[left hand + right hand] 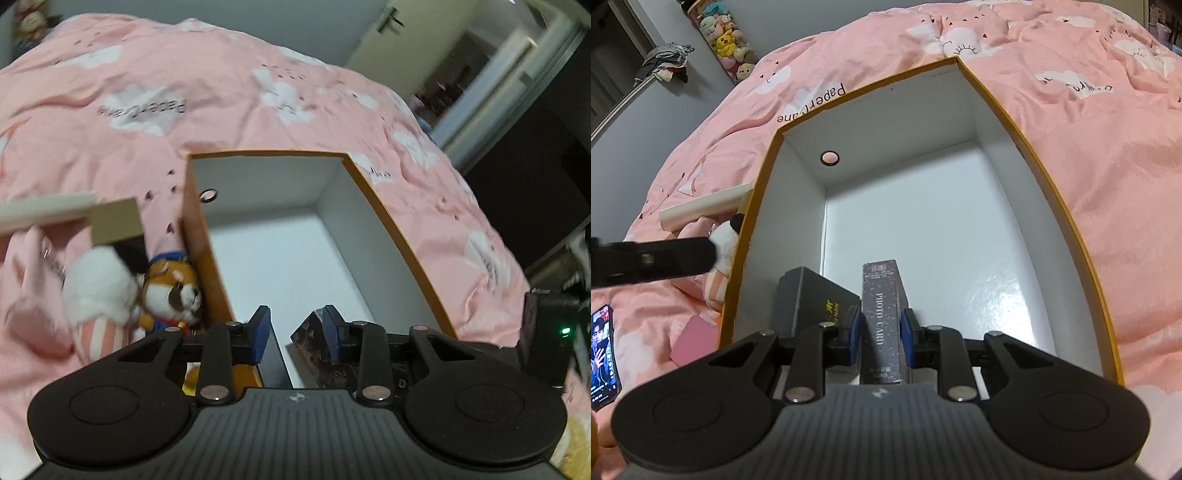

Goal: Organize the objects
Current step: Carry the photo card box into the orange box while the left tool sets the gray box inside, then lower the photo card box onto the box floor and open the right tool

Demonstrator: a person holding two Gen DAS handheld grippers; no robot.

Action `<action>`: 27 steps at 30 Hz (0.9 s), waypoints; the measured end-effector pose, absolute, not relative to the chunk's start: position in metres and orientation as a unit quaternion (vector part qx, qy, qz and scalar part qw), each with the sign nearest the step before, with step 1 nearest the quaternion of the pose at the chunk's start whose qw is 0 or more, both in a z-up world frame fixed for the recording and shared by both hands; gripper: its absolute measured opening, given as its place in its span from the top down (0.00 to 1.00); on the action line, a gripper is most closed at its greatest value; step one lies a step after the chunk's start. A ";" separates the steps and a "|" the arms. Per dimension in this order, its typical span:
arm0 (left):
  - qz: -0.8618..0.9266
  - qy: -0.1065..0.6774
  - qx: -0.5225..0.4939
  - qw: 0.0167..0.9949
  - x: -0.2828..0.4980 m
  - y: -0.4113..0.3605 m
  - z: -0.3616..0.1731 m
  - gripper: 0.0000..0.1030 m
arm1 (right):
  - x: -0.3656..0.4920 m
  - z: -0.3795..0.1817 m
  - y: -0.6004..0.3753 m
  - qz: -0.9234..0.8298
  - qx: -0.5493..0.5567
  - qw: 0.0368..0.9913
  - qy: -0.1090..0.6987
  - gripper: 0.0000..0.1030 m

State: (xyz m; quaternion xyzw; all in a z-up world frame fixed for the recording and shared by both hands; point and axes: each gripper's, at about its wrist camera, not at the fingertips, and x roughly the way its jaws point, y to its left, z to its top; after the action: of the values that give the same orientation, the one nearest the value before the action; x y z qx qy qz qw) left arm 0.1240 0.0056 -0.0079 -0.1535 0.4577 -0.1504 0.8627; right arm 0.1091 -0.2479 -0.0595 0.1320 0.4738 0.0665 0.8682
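Note:
An open orange box with white inside (1052,192) lies on the pink bed; it also shows in the left wrist view (373,192). My right gripper (881,338) is shut on a dark speckled photo card box (881,295) and holds it upright inside the near end of the orange box, beside a black box (812,299) that leans on the left wall. My left gripper (295,332) is open and empty over the orange box's near left corner. The speckled box (314,347) is by its right finger. A fox plush (173,291) and a white plush (96,288) lie left of the box.
A pink quilt (221,92) covers the bed. A white and tan lid or board (74,214) lies left of the box. A phone (602,354) and a pink card (692,341) lie on the quilt at the left. A door (480,74) stands at the right.

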 end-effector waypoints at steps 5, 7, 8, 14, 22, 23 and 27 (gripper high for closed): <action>-0.180 0.491 -0.079 0.849 0.155 -0.017 -0.023 0.65 | 0.114 -0.057 -0.247 0.065 0.135 0.870 0.470 0.76; -0.166 0.509 -0.047 0.843 0.168 -0.025 -0.035 0.67 | 0.115 -0.058 -0.248 0.065 0.138 0.870 0.469 0.76; -0.161 0.519 -0.034 0.839 0.175 -0.030 -0.040 0.67 | 0.115 -0.058 -0.249 0.066 0.140 0.869 0.469 0.76; -0.158 0.563 0.009 0.811 0.191 -0.046 -0.060 0.74 | 0.114 -0.061 -0.251 0.068 0.143 0.868 0.470 0.76; -0.170 0.595 0.031 0.785 0.187 -0.051 -0.063 0.84 | 0.118 -0.068 -0.255 0.077 0.168 0.859 0.477 0.76; -0.176 0.598 0.027 0.781 0.185 -0.051 -0.063 0.84 | 0.118 -0.069 -0.255 0.078 0.169 0.857 0.480 0.77; -0.193 0.613 0.014 0.766 0.176 -0.051 -0.064 0.85 | 0.118 -0.074 -0.255 0.086 0.180 0.847 0.493 0.76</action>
State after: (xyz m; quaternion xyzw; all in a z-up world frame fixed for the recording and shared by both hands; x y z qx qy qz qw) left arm 0.1760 -0.0508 -0.0640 0.0140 0.6127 -0.1928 0.7663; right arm 0.1182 -0.2555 -0.0735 0.1801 0.4928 0.0863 0.8469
